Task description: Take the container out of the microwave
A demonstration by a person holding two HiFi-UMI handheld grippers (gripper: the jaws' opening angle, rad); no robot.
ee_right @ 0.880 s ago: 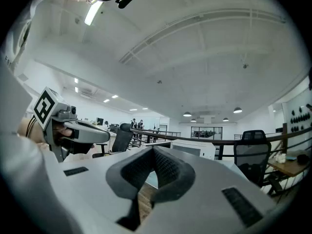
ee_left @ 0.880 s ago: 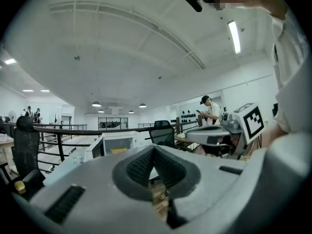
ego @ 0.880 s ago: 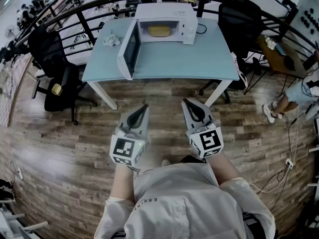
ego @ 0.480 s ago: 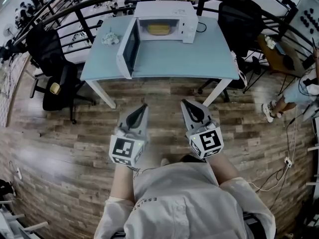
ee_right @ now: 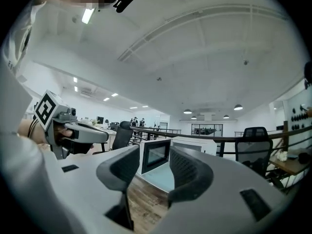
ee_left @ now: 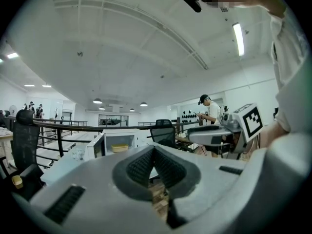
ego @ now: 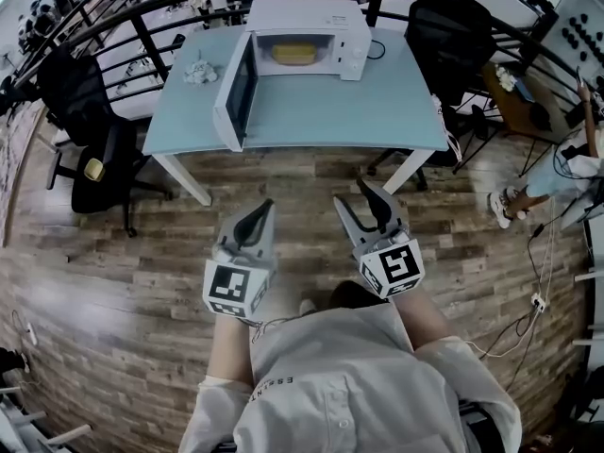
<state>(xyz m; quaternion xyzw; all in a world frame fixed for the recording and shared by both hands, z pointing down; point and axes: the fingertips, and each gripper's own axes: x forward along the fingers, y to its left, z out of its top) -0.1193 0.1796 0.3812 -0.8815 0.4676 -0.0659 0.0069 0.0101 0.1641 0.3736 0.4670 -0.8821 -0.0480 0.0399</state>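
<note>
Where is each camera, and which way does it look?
Head view: on the person's head, looking steeply down at the table, open microwave; left gripper, right gripper, forearms, shirt show.
Left gripper view: on the left gripper, facing the microwave's yellow container; its fingers touch.
Right gripper view: on the right gripper, facing the microwave door; its fingers stand apart.
All share the microwave.

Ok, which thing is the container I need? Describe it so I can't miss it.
Look at the light blue table by the railing; the white microwave stands at its far edge with its door swung open. Inside the cavity sits the container, low and yellowish, the only thing in there, unlike the crumpled white wad on the tabletop beside it.
</note>
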